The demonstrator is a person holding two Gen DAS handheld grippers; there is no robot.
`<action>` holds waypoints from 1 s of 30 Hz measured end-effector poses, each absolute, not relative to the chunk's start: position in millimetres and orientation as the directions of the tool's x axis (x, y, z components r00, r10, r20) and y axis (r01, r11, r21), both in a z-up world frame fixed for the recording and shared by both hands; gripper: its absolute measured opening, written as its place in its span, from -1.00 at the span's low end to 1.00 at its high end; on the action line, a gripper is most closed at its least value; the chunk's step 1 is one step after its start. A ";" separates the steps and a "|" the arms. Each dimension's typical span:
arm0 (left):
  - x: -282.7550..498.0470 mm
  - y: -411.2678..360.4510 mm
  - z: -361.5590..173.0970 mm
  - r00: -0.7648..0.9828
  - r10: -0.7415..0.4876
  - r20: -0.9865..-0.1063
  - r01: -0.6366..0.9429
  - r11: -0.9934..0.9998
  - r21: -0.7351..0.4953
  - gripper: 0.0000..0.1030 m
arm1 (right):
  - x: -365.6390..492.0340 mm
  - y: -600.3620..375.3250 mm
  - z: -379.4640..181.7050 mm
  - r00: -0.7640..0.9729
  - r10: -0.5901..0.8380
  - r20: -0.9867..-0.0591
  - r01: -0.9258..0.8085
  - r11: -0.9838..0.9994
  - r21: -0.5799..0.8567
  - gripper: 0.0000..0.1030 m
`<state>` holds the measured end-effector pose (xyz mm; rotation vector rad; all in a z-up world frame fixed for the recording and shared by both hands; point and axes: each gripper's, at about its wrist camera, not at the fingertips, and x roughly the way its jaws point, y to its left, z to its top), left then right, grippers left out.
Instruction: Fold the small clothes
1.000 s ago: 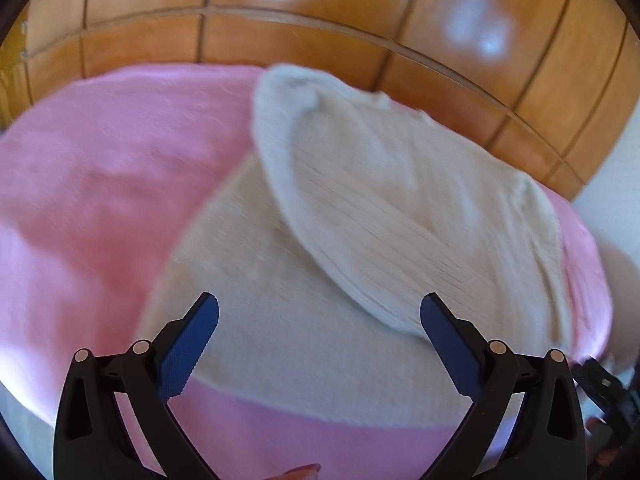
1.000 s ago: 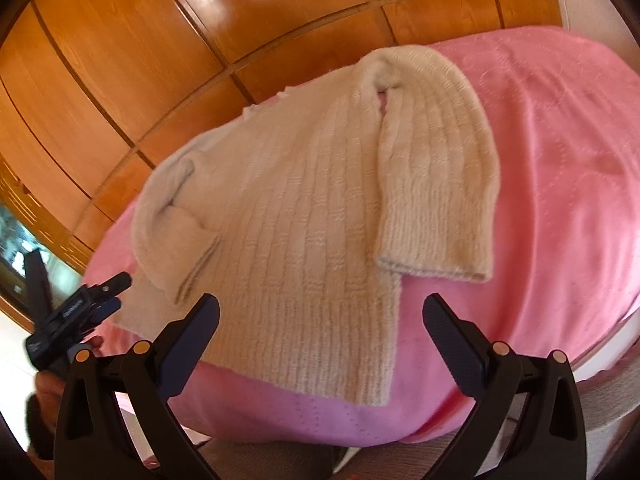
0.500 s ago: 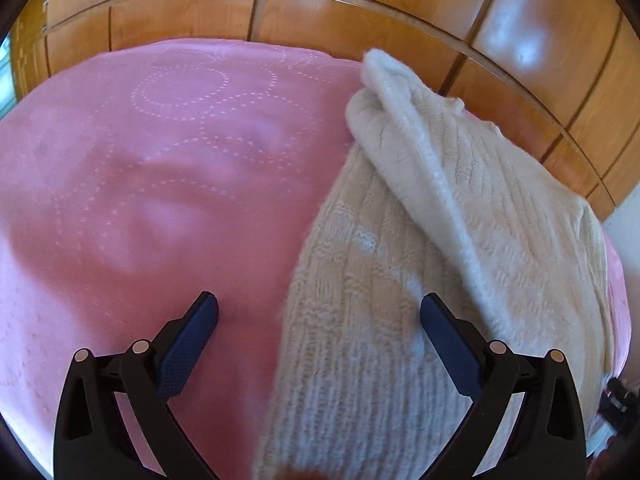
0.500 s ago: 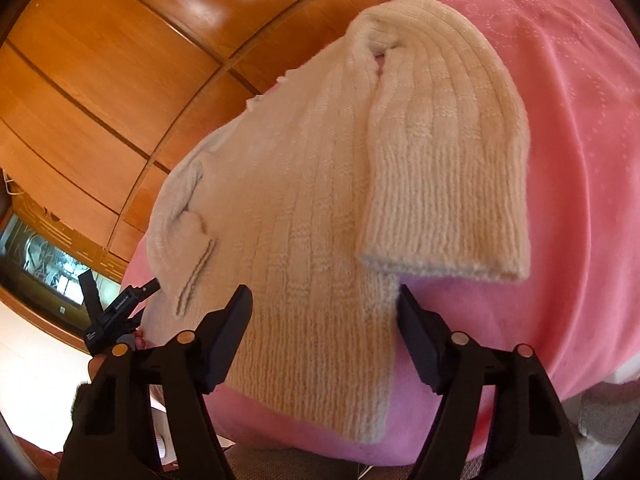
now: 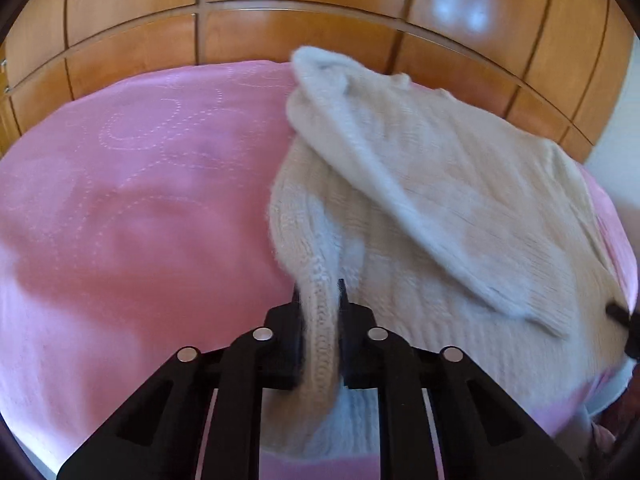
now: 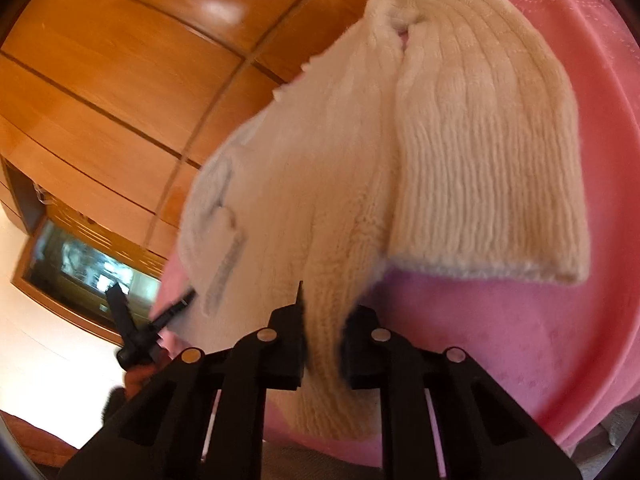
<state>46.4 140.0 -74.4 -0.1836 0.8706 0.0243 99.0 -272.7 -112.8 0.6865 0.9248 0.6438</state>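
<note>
A cream knitted sweater (image 5: 420, 184), spread on a pink bedcover (image 5: 132, 208), is pinched at its hem by the just-closed left gripper (image 5: 319, 312) and right gripper (image 6: 322, 320)

I see a cream sweater (image 5: 432, 184) with a ribbed knit, its vertical ridges running up and away from my jaws; between the jaws its hem shows tighter, finer ribs. The sleeve (image 6: 492, 168) folded across it, ahead and right of my right jaws, is the same cream with coarser ribbing. Under it lies a pink blanket (image 5: 132, 208) stitched with pale dotted loops, left of my left jaws. Beyond stand glossy orange-brown wooden panels (image 6: 120, 64) with dark seams. My jaws are black.
</note>
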 end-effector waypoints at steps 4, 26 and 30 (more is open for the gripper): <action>26.1 132.0 -55.2 0.640 -0.124 -0.759 -0.039 0.980 -0.194 -0.81 | 94.4 -294.0 -92.5 0.494 0.753 -0.434 -0.222 0.592 0.775 -0.79; 16.4 152.7 -14.0 0.760 -0.173 -0.626 -0.152 0.889 -0.431 0.68 | 88.0 -302.6 -61.1 0.671 0.454 -0.586 -0.155 0.859 0.488 0.35; 45.3 120.4 -19.6 0.717 -0.287 -0.635 -0.100 0.860 -0.501 0.69 | 96.5 -279.7 -40.2 0.737 0.313 -0.600 -0.146 0.939 0.311 0.77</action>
